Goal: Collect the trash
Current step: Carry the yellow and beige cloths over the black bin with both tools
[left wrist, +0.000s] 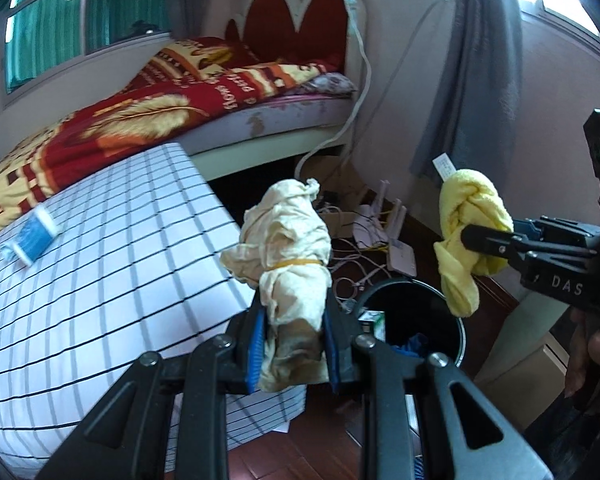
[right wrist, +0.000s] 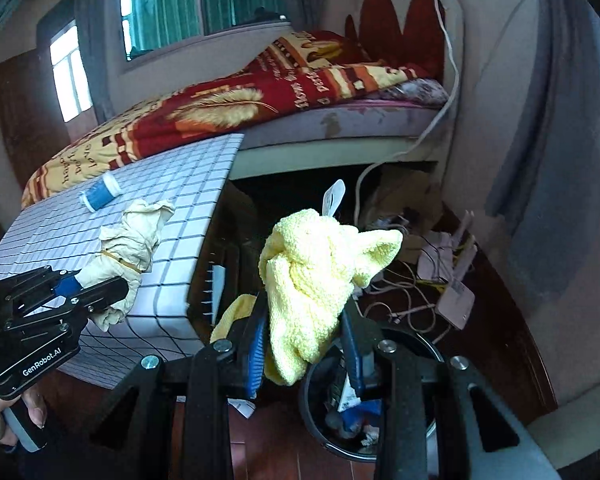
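My left gripper (left wrist: 294, 332) is shut on a crumpled cream cloth (left wrist: 288, 248) bound with a yellow rubber band, held up beside the table's corner; it also shows in the right wrist view (right wrist: 126, 250). My right gripper (right wrist: 304, 340) is shut on a knotted yellow towel (right wrist: 320, 276), which hangs over the black trash bin (right wrist: 428, 344). In the left wrist view the towel (left wrist: 470, 232) hangs above the bin's (left wrist: 458, 320) far right rim. The bin holds several scraps, among them a green-and-white carton (left wrist: 374, 320) and blue pieces.
A table with a white grid cloth (left wrist: 112, 264) stands left of the bin; a blue-and-white packet (left wrist: 34, 240) lies on it. Behind is a bed with a red blanket (left wrist: 148, 112). Tangled cables and white routers (left wrist: 384, 232) lie on the wooden floor. Grey curtain (left wrist: 472, 68) at right.
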`<state>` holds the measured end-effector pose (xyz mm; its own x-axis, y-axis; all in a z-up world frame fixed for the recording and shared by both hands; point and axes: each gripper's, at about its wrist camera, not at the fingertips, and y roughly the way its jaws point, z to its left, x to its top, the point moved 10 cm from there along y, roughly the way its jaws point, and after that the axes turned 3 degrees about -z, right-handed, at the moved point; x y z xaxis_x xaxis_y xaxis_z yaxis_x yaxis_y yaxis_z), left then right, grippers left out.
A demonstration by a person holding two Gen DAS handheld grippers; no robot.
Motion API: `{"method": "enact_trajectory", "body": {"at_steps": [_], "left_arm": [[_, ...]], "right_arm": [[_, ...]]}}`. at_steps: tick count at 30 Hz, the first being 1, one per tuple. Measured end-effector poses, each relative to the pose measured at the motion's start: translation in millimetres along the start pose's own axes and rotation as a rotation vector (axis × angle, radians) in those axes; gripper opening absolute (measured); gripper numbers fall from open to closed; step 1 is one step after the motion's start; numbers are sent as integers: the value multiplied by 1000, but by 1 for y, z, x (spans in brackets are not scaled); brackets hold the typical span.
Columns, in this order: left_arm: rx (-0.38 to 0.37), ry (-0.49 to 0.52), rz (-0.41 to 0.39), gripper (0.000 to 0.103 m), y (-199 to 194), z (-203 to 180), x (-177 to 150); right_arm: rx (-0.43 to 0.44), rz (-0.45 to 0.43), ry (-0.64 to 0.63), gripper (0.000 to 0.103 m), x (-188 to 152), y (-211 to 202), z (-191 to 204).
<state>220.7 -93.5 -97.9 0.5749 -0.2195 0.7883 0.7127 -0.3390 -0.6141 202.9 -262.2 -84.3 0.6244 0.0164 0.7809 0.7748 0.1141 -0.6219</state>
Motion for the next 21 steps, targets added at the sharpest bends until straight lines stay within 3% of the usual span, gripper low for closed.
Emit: {"method": "enact_trajectory", "body": {"at_steps": [21], "left_arm": [[-204,80,147,26,67,-106,-31]], "right_arm": [[-112,154,97,35,-81,14,-102]]}}
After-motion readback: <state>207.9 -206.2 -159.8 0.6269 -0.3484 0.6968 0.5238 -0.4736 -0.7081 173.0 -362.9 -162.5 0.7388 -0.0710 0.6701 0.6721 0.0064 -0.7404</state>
